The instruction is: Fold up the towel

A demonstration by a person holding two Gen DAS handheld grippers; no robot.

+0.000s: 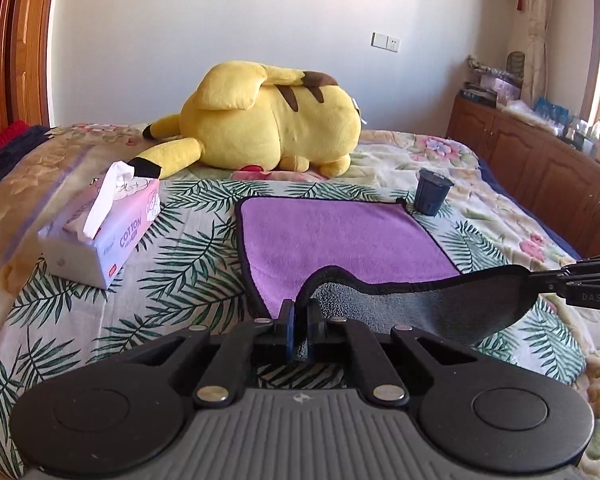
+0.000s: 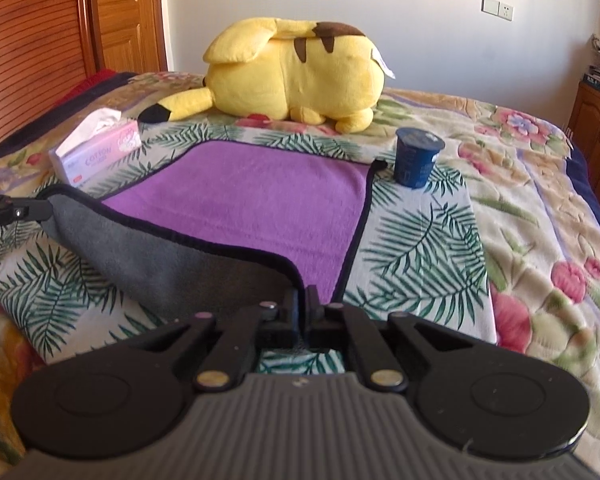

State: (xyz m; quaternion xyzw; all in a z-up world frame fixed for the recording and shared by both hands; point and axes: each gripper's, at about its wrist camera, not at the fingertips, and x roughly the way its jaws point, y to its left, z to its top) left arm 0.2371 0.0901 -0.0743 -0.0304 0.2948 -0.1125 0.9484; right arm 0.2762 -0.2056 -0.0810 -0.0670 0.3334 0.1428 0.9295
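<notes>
- the towel (image 1: 340, 236), purple on top and grey underneath, lay on the leaf-print bed cover (image 1: 180, 264), its far half flat and its near edge raised off the cover.
- the left gripper (image 1: 299, 326) was pinched shut on the near-left corner; the right gripper (image 2: 303, 312) was clamped the same way on the near-right corner, and the grey underside sagged between them.
- judging by this, the first fold was in hand: near edge lifted, not yet carried over.
- the next move would call for both corners travelling together toward the far edge, level, and landing short of the dark cup (image 2: 416, 156) just beside the far-right corner.
- the tissue box (image 1: 100, 228) and yellow plush toy (image 1: 268, 120) sat clear of that path.
</notes>
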